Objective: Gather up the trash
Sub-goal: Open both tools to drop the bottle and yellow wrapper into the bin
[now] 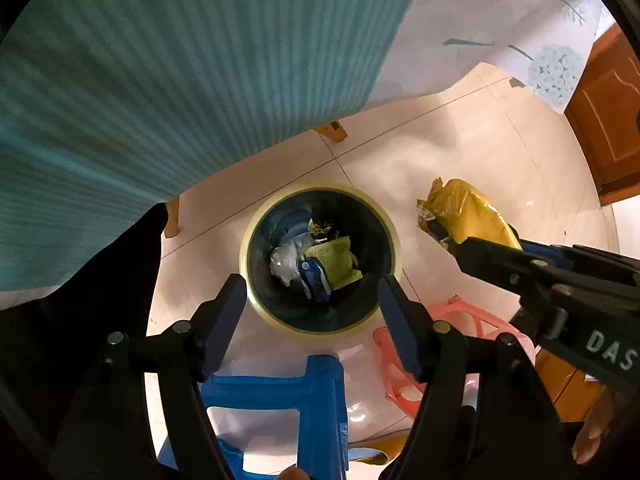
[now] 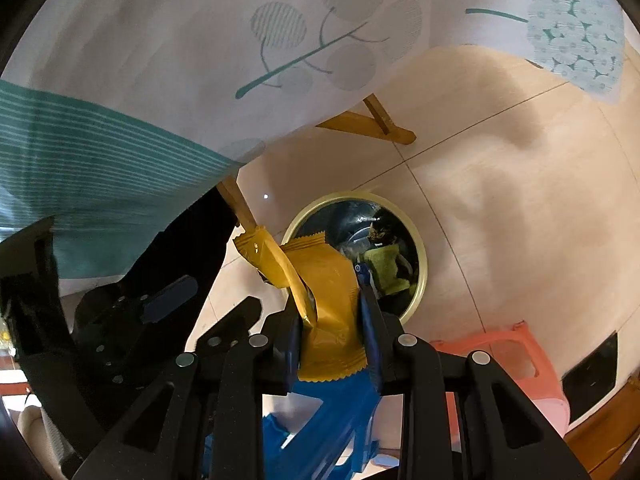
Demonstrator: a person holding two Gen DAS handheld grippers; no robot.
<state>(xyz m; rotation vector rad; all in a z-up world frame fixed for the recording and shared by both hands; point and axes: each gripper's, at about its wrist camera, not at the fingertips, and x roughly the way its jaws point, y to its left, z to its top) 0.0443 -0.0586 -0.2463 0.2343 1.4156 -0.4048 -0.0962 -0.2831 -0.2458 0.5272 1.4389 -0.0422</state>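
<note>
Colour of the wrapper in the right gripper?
Golden-yellow foil snack wrapper, clearest in the right wrist view.

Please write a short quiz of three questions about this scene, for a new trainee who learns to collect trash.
1. True or false: the right gripper holds a yellow wrapper.
2. Where does the trash bin stand? A) on the tablecloth B) on the floor C) on the blue stool
3. Fill in: the jaws of the left gripper are ____ above the bin, with nothing between them.

Key: 1 true; 2 B; 3 open.
</note>
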